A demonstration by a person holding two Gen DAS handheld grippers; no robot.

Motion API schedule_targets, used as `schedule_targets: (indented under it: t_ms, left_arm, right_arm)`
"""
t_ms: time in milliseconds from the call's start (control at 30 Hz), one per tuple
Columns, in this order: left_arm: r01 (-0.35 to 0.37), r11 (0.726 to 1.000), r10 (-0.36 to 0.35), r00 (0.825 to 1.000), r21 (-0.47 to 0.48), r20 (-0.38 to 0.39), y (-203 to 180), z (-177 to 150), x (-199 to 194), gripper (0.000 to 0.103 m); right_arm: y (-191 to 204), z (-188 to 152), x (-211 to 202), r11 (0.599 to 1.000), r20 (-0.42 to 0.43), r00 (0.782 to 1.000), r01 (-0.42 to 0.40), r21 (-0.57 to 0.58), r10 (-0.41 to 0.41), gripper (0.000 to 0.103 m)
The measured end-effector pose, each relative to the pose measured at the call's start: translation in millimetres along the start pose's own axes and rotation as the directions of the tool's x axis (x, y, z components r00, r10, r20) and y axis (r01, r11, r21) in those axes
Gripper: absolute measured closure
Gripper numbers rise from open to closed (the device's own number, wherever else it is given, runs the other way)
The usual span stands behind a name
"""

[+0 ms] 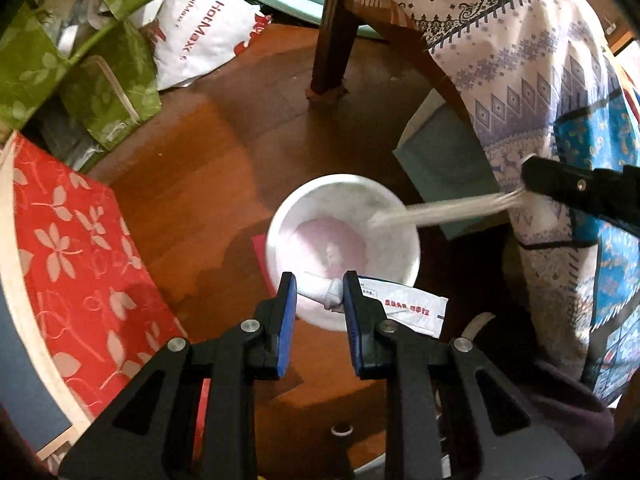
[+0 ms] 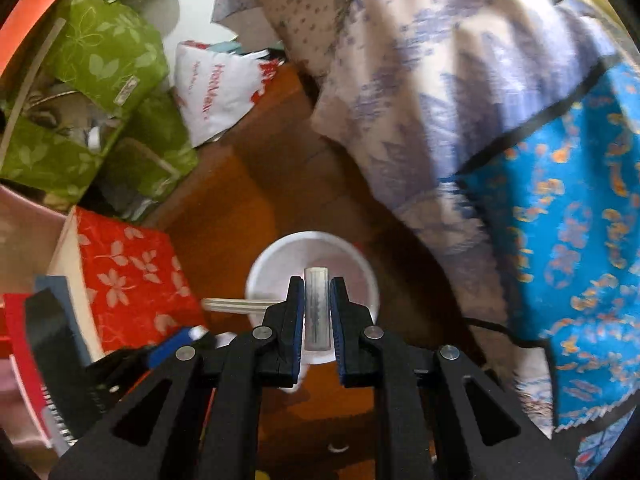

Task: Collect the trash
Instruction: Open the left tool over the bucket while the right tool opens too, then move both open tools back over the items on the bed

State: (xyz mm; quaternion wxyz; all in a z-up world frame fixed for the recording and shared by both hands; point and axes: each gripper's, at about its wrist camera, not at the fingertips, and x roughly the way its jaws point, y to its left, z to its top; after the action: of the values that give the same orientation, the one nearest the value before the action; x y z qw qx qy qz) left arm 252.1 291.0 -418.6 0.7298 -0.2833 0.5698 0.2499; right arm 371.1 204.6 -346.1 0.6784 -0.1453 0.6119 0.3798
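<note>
The left gripper [image 1: 320, 288] is clamped on the near rim of a white foam cup [image 1: 342, 236], pinching a white sachet [image 1: 404, 308] against it; the cup is held above the wooden floor [image 1: 208, 184]. The right gripper [image 2: 317, 308] grips a pale flat stick [image 2: 317, 304] over the cup's mouth. I judge the stick should be lowered well inside before release, with the cup kept steady. Green fabric boxes [image 1: 100, 92], a red floral box [image 1: 76, 248], a chair leg [image 1: 332, 36] and a draped patterned cloth [image 1: 532, 92] crowd around, the cloth nearest the right gripper.
</note>
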Motion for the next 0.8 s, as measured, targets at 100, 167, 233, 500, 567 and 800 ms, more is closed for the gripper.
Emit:
schedule_targets:
  t_ms: [100, 167, 233, 500, 567, 800]
  left_arm:
    - [0.014, 1.000, -0.015, 0.999, -0.020, -0.040, -1, 6, 8, 0.079]
    - [0.026, 0.999, -0.027, 0.998, -0.029, -0.048, -1, 8, 10, 0.078]
    - [0.018, 1.000, -0.018, 0.999, -0.022, -0.042, -2, 7, 9, 0.076]
    - [0.012, 1.000, -0.012, 1.000, 0.012, -0.001, -6, 2, -18, 0.072]
    - [-0.005, 1.000, 0.004, 1.000, 0.027, 0.025, -8, 0, -30, 0.072]
    - [-0.014, 0.997, 0.006, 0.993, 0.072, 0.118, -21, -7, -83, 0.072]
  right_arm:
    - [5, 2, 0, 1.000, -0.001, 1.000, 0.010, -0.021, -0.010, 0.060]
    - [5, 2, -3, 0.999, 0.020, 1.000, 0.014, -0.030, -0.013, 0.059]
    - [6, 0, -8, 0.999, 0.031, 1.000, 0.008, -0.042, -0.007, 0.059]
    - [0, -9, -29, 0.997, 0.072, 0.997, 0.044, -0.068, -0.039, 0.059]
    - [-3, -13, -38, 0.996, 0.083, 0.996, 0.047, -0.070, -0.041, 0.059]
    - [-5, -30, -81, 0.994, 0.153, 0.986, 0.077, -0.082, -0.064, 0.059]
